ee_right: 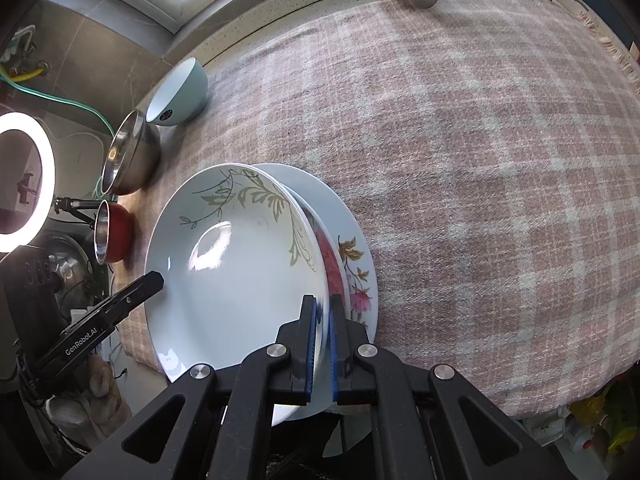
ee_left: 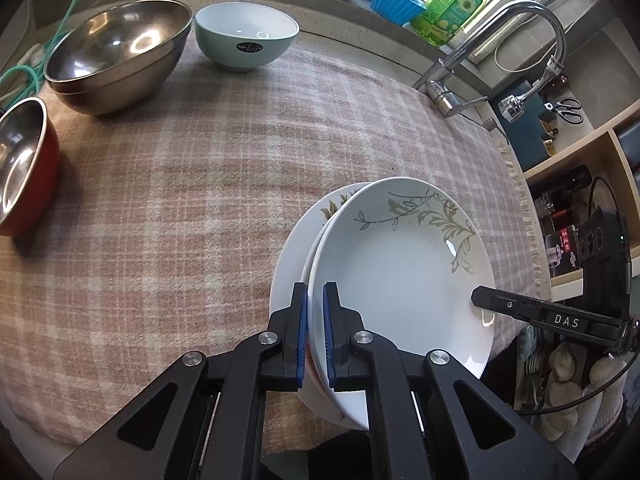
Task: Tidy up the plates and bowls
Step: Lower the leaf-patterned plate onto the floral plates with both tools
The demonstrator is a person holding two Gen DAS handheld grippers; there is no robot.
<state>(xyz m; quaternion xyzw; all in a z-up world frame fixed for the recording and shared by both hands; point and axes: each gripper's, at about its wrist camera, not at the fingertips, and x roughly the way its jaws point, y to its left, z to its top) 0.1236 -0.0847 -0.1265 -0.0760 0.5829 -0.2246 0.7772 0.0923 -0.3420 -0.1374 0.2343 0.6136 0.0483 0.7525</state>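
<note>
I have the left gripper and right gripper each clamped on opposite rims of the leaf-patterned plate, tilted atop stacked plates on the plaid cloth.

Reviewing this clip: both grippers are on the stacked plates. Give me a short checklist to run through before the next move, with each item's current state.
1. Left gripper clamped on the rim of the top plate: ok.
2. Right gripper clamped on the opposite rim of the same plate: ok.
3. Top plate seated over the floral plate beneath: ok, though offset to one side.
4. How many plates each grip holds: cannot tell; a third rim shows between the two.
5. Stack fully on the checked cloth: not ok, its near edge overhangs the counter.
6. Bowls clear of the plates: ok; the steel bowl, blue bowl and red bowl sit apart at the far side.
</note>
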